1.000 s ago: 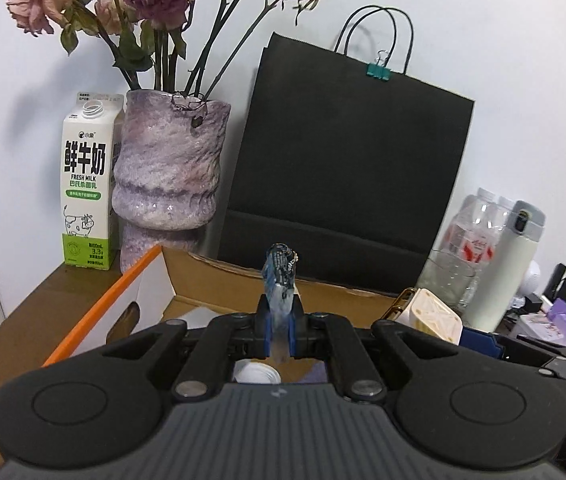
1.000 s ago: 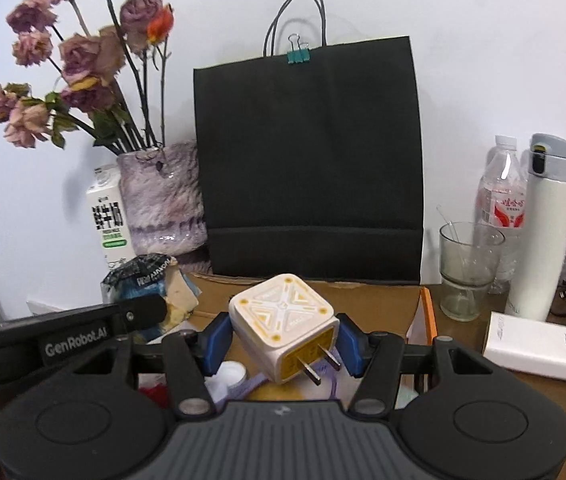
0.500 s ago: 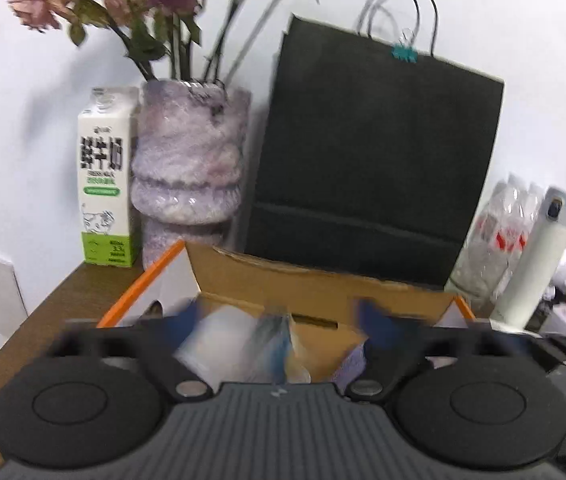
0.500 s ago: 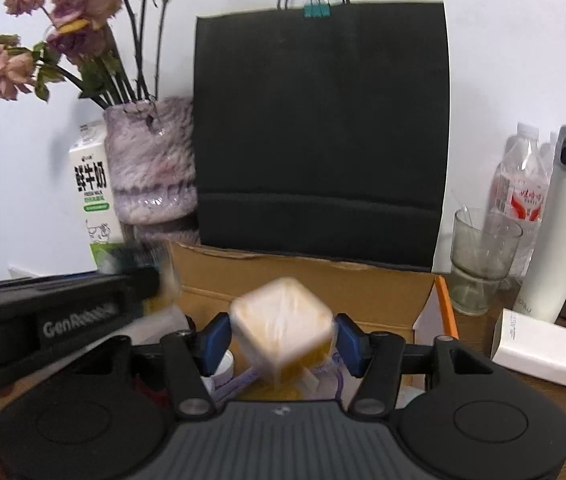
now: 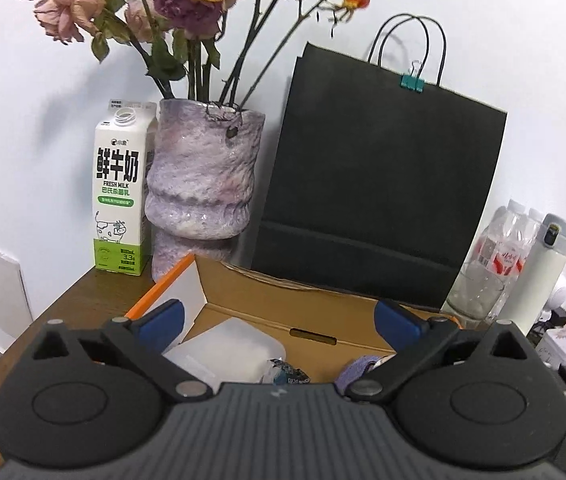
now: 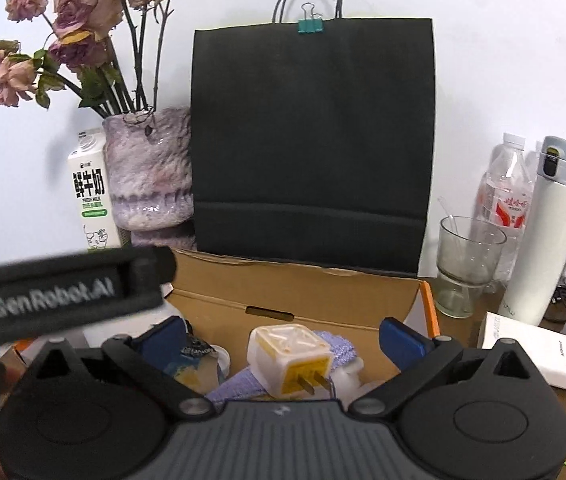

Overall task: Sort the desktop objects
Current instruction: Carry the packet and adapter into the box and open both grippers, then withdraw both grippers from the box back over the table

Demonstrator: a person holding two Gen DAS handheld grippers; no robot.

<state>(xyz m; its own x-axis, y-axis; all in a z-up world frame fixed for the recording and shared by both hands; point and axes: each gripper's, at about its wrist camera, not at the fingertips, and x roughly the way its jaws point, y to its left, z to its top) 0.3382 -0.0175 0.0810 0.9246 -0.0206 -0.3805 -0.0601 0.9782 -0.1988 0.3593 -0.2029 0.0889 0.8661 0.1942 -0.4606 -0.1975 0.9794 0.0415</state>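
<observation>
Behind the work area I see a black paper bag [image 6: 313, 140] standing upright against the wall, a teal binder clip [image 6: 310, 26] pinched on its top edge. To its left a purple vase [image 5: 203, 180] holds wilted roses [image 5: 187, 0], with a milk carton [image 5: 119, 196] just beside the vase on the far side. To the bag's right I make out a glass [image 6: 467, 264], a water bottle [image 6: 509, 196], a white flask [image 6: 545, 232] and a white power bank [image 6: 535, 350] lying flat on the wooden desk [image 5: 71, 300].
</observation>
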